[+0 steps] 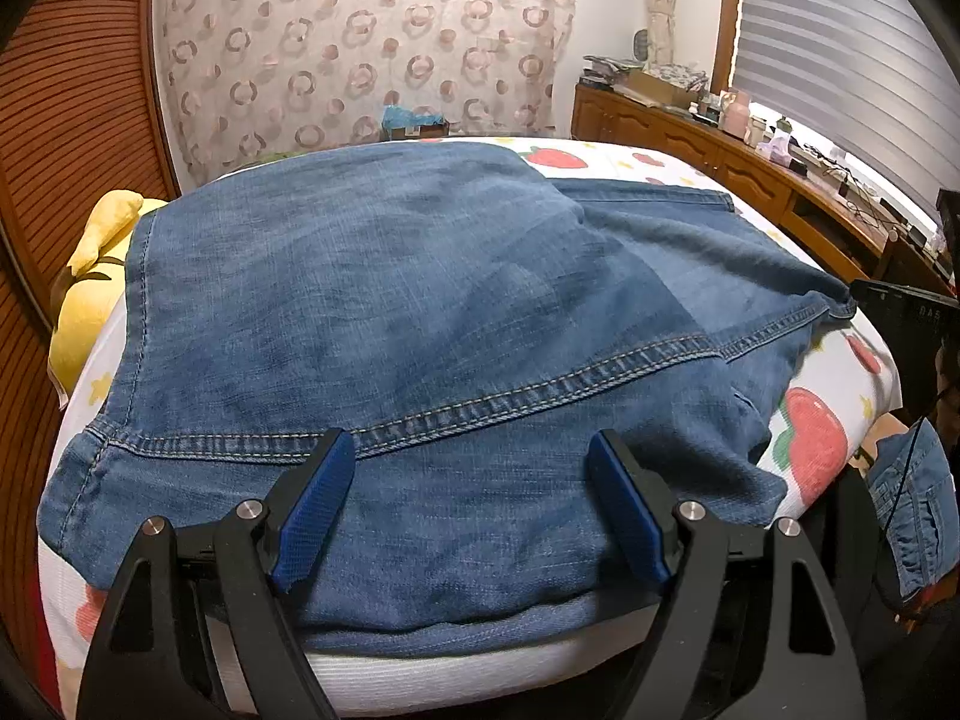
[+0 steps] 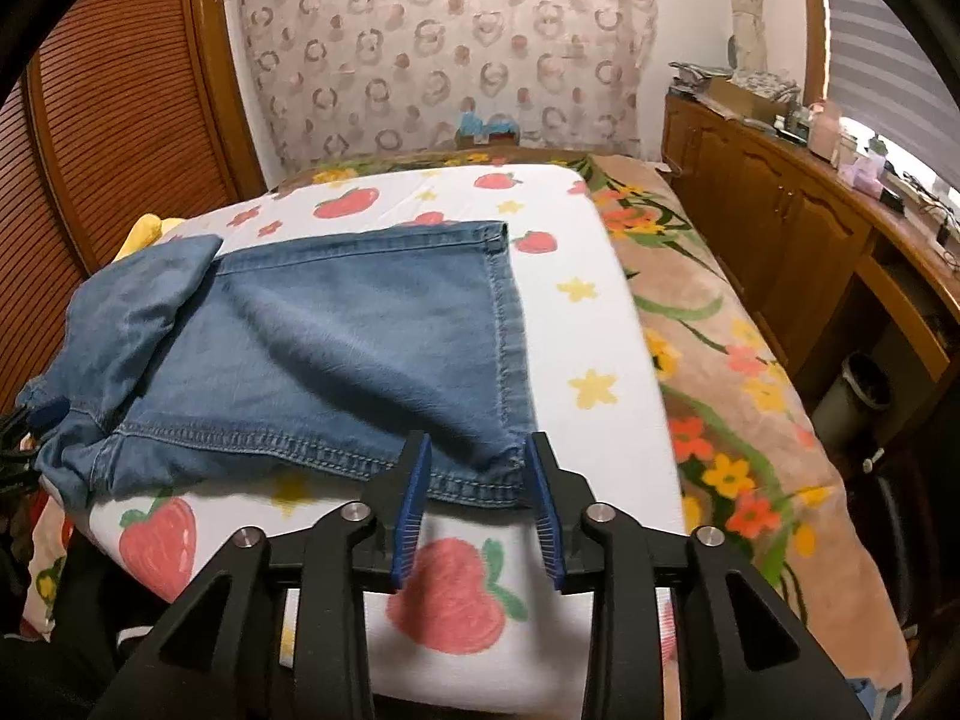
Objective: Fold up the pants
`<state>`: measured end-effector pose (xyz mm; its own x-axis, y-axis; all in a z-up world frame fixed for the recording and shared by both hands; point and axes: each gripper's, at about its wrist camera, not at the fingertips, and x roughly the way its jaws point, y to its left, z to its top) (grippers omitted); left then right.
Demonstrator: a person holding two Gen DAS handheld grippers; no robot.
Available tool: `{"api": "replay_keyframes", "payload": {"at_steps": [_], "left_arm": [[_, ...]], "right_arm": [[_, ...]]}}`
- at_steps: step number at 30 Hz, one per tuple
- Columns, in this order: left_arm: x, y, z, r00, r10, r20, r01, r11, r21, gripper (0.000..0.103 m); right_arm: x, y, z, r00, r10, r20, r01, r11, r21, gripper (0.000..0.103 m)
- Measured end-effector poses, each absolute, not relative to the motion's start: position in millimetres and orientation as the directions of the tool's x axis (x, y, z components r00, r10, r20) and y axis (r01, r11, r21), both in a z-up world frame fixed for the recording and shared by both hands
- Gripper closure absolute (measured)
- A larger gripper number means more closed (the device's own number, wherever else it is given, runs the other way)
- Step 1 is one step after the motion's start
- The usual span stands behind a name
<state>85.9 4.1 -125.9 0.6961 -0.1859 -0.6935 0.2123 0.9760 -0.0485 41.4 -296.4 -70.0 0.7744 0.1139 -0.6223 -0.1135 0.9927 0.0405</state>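
Two grippers are working over blue denim pants (image 1: pixel 420 312) lying on a strawberry-print sheet (image 2: pixel 588 324), and much of the garment is running out of the left wrist view, so its full outline is hard to make out. The left gripper (image 1: pixel 471 468) is hovering spread wide, released, with the folded denim edge just under its fingertips. The right gripper (image 2: pixel 477 468) is standing partly parted astride the pants' near hem corner, whether it is pinching cloth I cannot tell, with bare sheet lying ahead and to its right.
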Motion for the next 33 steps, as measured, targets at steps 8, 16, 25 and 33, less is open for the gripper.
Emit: {"api": "replay_keyframes", "payload": {"at_steps": [8, 16, 25, 33], "left_arm": [[85, 4, -126, 0.697, -0.185, -0.693, 0.213, 0.976, -0.046, 0.022], [85, 5, -127, 0.697, -0.185, -0.693, 0.213, 0.976, -0.047, 0.022], [84, 9, -120, 0.691, -0.198, -0.695, 0.208, 0.975, -0.071, 0.022], [71, 23, -95, 0.73, -0.188, -0.657, 0.196, 0.979, -0.062, 0.022]], "right_arm": [[56, -309, -89, 0.742, 0.103, -0.663, -0.096, 0.994, 0.047, 0.068], [56, -307, -92, 0.749, 0.107, -0.654, -0.116, 0.993, 0.031, 0.067], [52, -304, -74, 0.77, 0.226, -0.597, -0.21, 0.973, 0.097, 0.086], [50, -283, -18, 0.815, 0.319, -0.484, -0.311, 0.945, 0.099, 0.087]]}}
